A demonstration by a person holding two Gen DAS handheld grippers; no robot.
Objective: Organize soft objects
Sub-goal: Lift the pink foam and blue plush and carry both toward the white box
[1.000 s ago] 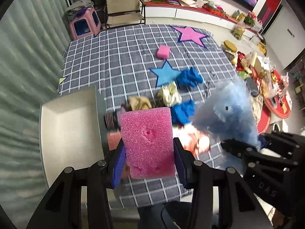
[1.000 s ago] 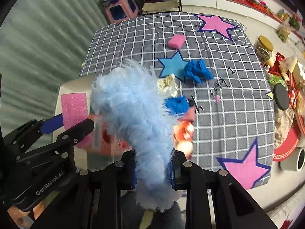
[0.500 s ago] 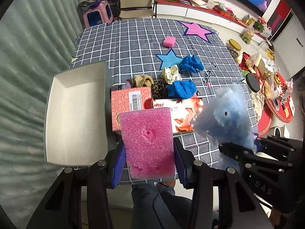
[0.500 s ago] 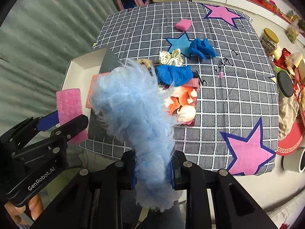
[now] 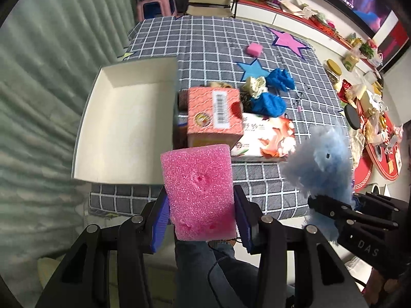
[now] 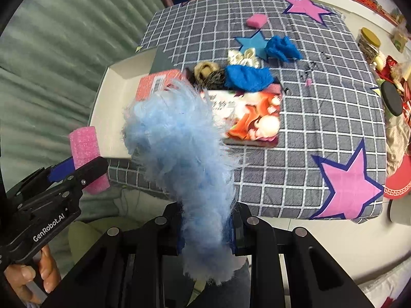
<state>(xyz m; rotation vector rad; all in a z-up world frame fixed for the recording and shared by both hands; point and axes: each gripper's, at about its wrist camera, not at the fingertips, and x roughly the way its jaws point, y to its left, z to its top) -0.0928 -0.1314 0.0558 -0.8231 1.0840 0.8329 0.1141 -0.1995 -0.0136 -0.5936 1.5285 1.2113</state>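
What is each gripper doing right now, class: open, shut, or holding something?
Left gripper: shut on the pink foam block.
Right gripper: shut on the fluffy light-blue toy.

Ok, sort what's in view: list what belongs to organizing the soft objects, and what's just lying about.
Part of the job:
- pink foam block, held in the left gripper
- fluffy light-blue piece, held in the right gripper
- white box
- blue cloths
- small pink sponge

Lying about:
- orange carton
- tissue pack
- yellow-lidded jar
- pink stool
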